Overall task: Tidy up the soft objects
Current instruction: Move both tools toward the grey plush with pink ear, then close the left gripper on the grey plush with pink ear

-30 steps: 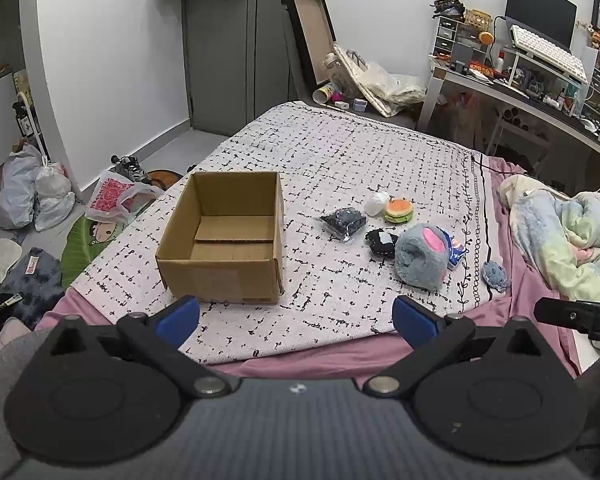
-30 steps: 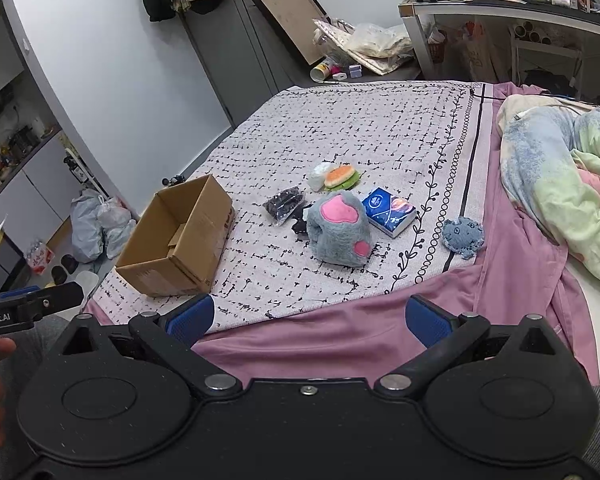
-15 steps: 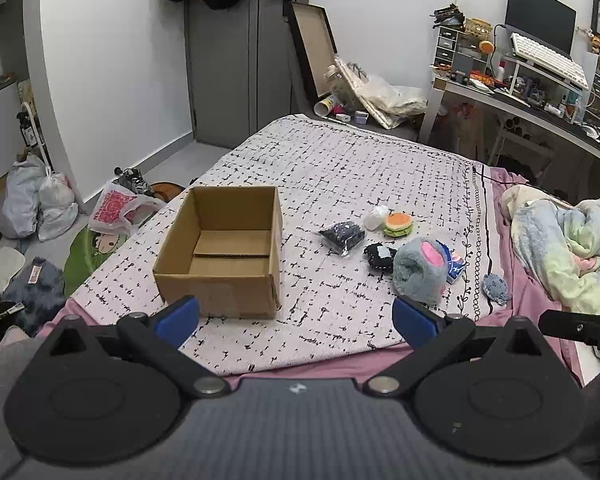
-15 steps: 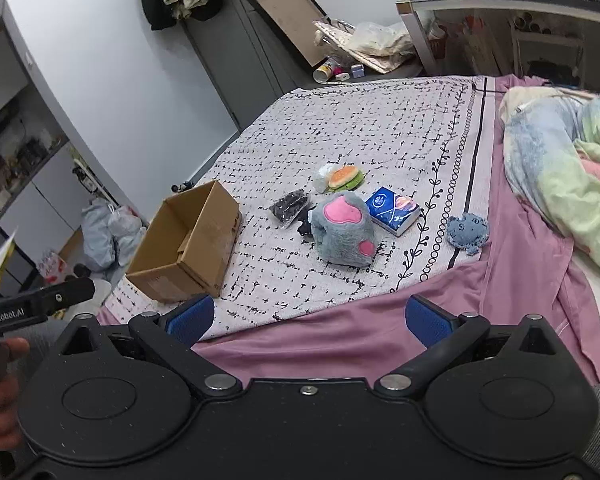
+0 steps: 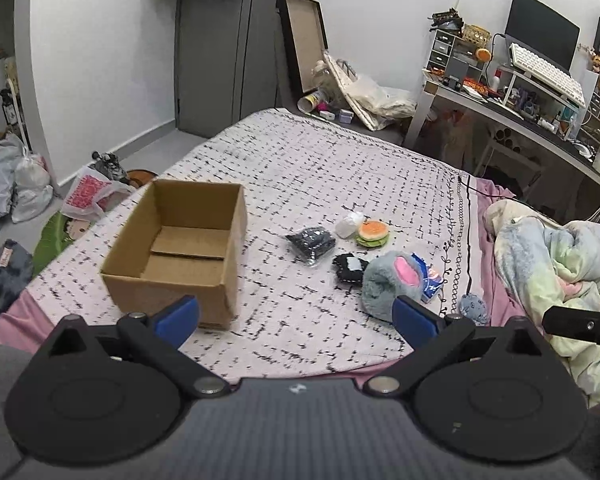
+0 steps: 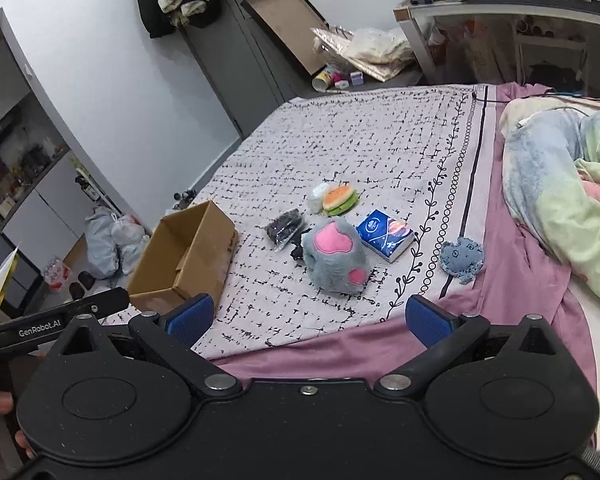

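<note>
Both claws had drawn back and risen a little over the last second, so the bed looked smaller and more of the room showed. Nothing on the bed had shifted, which suggested the task had not truly begun.

Nearest, the left claw (image 5: 296, 314) stood with its blue pads wide apart and held nothing; the right claw (image 6: 306, 320) was likewise spread and empty. Both hovered short of the bed's (image 6: 340, 344) near edge, well apart from every item.

Beyond them, the cardboard box (image 5: 180, 248) sat open and apparently empty on the patterned cover, left of the soft things. The grey paw plush (image 6: 334, 256) lay nearest the right claw, with the blue octopus plush (image 6: 460, 258) off to its right near the cover's edge. A blue tissue pack (image 6: 386, 234) lay just behind the paw. Farther back lay a black bagged item (image 6: 284, 228) and the burger toy (image 6: 340, 198) beside a white lump (image 6: 318, 196).

The paw plush hid most of a small black item (image 5: 350, 268) in the right view; what it was could not be told. The bagged item's contents were unclear too.
</note>
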### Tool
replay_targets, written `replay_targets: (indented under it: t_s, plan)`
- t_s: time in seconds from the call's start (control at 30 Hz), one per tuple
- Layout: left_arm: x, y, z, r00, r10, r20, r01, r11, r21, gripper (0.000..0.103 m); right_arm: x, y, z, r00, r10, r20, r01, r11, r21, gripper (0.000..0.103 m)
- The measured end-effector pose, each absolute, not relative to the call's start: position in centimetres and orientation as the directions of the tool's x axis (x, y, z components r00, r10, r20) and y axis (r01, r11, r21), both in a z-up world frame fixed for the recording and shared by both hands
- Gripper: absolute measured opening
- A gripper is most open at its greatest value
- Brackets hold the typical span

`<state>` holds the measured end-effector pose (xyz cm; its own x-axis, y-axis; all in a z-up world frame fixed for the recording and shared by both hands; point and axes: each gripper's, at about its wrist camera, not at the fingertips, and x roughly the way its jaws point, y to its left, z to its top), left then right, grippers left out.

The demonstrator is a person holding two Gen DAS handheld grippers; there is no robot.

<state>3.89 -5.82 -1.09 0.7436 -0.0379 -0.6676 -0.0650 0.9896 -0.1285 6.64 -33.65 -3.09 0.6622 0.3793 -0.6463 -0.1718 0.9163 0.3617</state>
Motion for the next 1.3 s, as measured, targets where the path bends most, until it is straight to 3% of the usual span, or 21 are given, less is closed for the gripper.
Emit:
replay_targets:
  t_s: [0.67, 0.83, 0.9, 1.03, 1.07, 1.17, 1.3]
  plan:
    - [12.4, -10.5, -1.5, 0.719, -0.117, -0.686, -0.056, 0.973, -0.225, 0.099, 14.2, -38.0, -3.4, 0.648, 0.398, -0.649, -0.008, 0.856, 0.517, 0.103]
    - [13.9, -11.0, -1.7, 0.714, -0.133, -0.687, -0.064, 0.965, -0.253, 0.087, 15.9, -37.5, -4.0, 0.630, 0.396, -0.668, 0.026, 0.849, 0.528, 0.102]
    - [14.6, -11.2, -2.2, 0.705, -0.138, -0.695, -0.073, 0.961, -0.265, 0.073, 16.6, -37.1, -3.9, 0.625, 0.401, -0.670, 0.027, 0.846, 0.532, 0.102]
    - [15.9, -11.1, -3.2, 0.679, -0.166, -0.715, -0.091, 0.948, -0.306, 0.059, 18.5, -35.4, -4.1, 0.599, 0.421, -0.682, 0.005, 0.849, 0.529, 0.092]
    - [16.2, -11.1, -3.5, 0.673, -0.162, -0.722, -0.099, 0.947, -0.304, 0.058, 18.8, -35.0, -4.4, 0.594, 0.423, -0.684, -0.002, 0.851, 0.525, 0.089]
    - [17.0, -10.8, -4.6, 0.654, -0.159, -0.739, -0.128, 0.940, -0.315, 0.058, 19.3, -34.4, -6.3, 0.565, 0.452, -0.691, -0.015, 0.842, 0.539, 0.066]
    - [18.5, -11.7, -6.3, 0.618, -0.153, -0.771, -0.077, 0.964, -0.253, 0.057, 19.8, -34.2, -8.9, 0.530, 0.498, -0.687, 0.006, 0.808, 0.590, 0.056]
